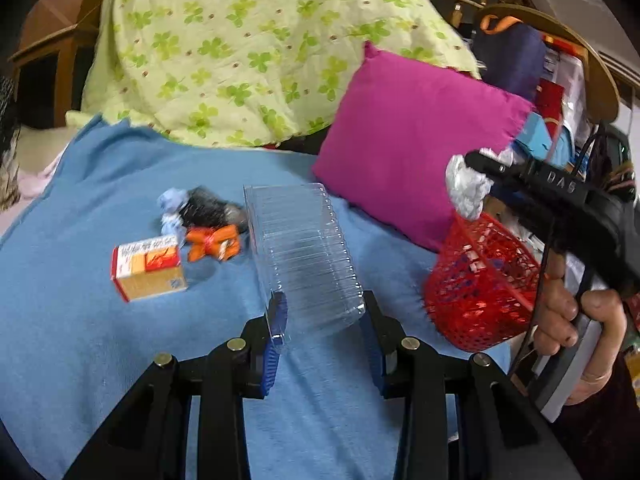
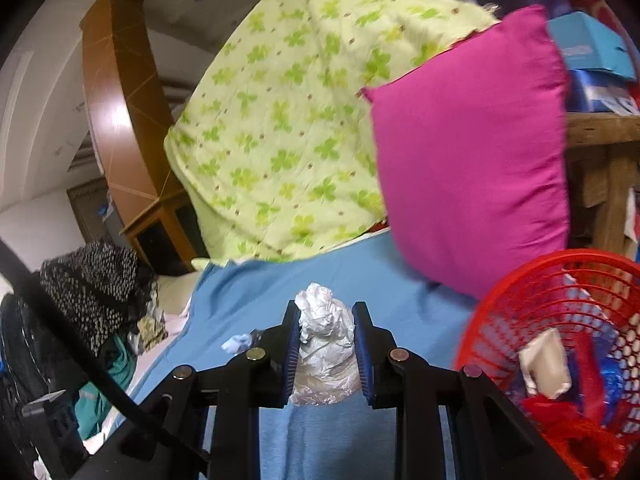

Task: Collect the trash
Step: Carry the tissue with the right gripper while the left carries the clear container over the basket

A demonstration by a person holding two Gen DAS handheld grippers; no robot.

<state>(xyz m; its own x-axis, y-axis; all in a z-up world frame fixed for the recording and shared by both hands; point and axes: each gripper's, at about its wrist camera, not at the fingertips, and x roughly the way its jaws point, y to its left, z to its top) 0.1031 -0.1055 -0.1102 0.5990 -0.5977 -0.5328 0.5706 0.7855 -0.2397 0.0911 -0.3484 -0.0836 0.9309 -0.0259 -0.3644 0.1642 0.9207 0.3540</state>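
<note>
My left gripper (image 1: 323, 312) is shut on a clear ribbed plastic container (image 1: 302, 254), held above the blue blanket (image 1: 100, 360). My right gripper (image 2: 327, 326) is shut on a crumpled white plastic wad (image 2: 326, 344); in the left wrist view that wad (image 1: 466, 190) hangs just above the red mesh basket (image 1: 476, 284). The basket (image 2: 560, 332) holds several pieces of trash. On the blanket lie a small orange-and-white box (image 1: 150, 270), an orange wrapper (image 1: 214, 242), a dark crumpled item (image 1: 212, 208) and a pale blue wad (image 1: 172, 208).
A magenta pillow (image 1: 412, 160) leans behind the basket, with a green clover quilt (image 1: 248, 48) piled beyond it. Cluttered shelves (image 1: 560, 92) stand at the right. Clothes (image 2: 96, 280) are heaped off the blanket's left edge, by a wooden cabinet (image 2: 120, 120).
</note>
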